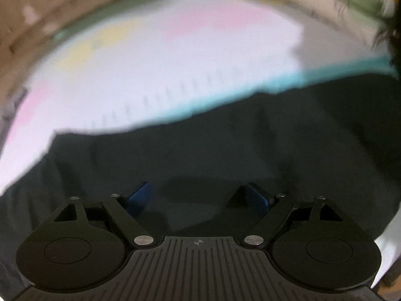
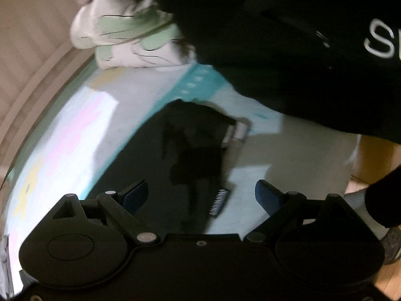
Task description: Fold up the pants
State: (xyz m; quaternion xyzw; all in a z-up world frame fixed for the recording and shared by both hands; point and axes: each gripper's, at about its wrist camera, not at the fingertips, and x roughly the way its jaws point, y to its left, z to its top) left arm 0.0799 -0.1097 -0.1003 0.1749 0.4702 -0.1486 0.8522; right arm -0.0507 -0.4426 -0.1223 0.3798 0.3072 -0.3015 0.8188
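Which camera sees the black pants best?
The left wrist view: the black pants fill its lower half, lying on the pastel mat. The right wrist view shows only a dark, blurry strip.
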